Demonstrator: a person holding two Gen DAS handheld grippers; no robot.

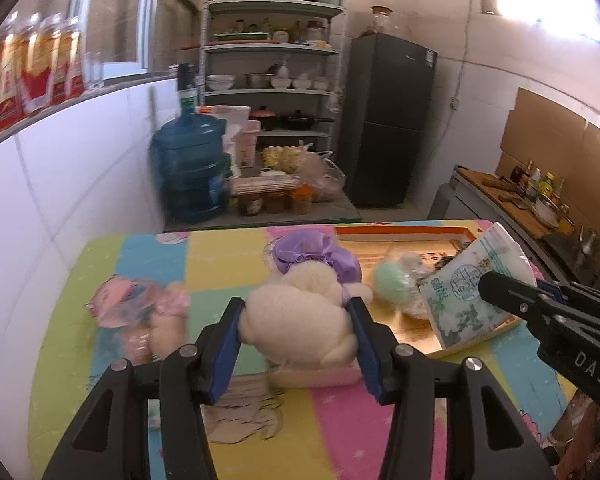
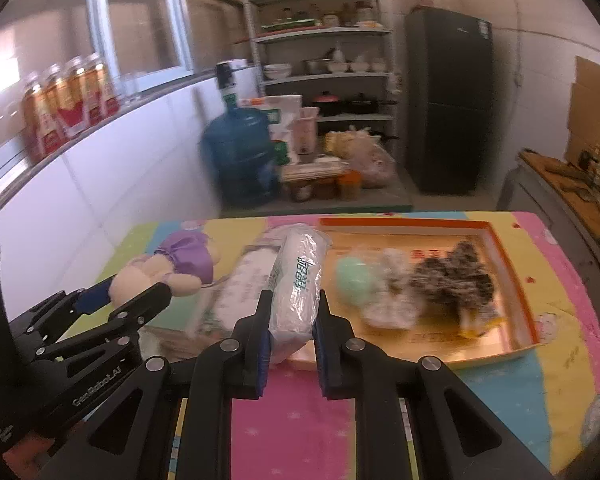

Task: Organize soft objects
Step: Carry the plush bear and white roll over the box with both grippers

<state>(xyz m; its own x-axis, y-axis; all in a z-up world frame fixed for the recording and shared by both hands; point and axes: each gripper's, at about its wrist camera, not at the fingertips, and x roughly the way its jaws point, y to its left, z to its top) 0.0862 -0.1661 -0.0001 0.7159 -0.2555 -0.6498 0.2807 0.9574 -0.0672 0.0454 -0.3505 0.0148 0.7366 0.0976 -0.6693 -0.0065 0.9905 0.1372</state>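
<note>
My left gripper [image 1: 296, 312] is shut on a cream plush toy with a purple bonnet [image 1: 300, 312], held above the colourful table cover [image 1: 220, 256]; it also shows in the right wrist view [image 2: 168, 268]. My right gripper [image 2: 292, 304] is shut on a plastic-wrapped tissue pack [image 2: 298, 280], seen in the left wrist view [image 1: 471, 284] over the orange tray's [image 1: 399, 236] edge. The tray [image 2: 515, 280] holds a mint-green soft ball [image 2: 353, 282], a clear-wrapped item [image 2: 391, 296] and a dark fuzzy item [image 2: 451, 276].
A small pink wrapped doll [image 1: 140, 308] lies on the table's left. Another wrapped tissue pack [image 2: 236, 288] lies on the cover left of the tray. A blue water jug [image 1: 188, 168], shelves [image 1: 272, 60] and a dark fridge [image 1: 387, 120] stand beyond the table.
</note>
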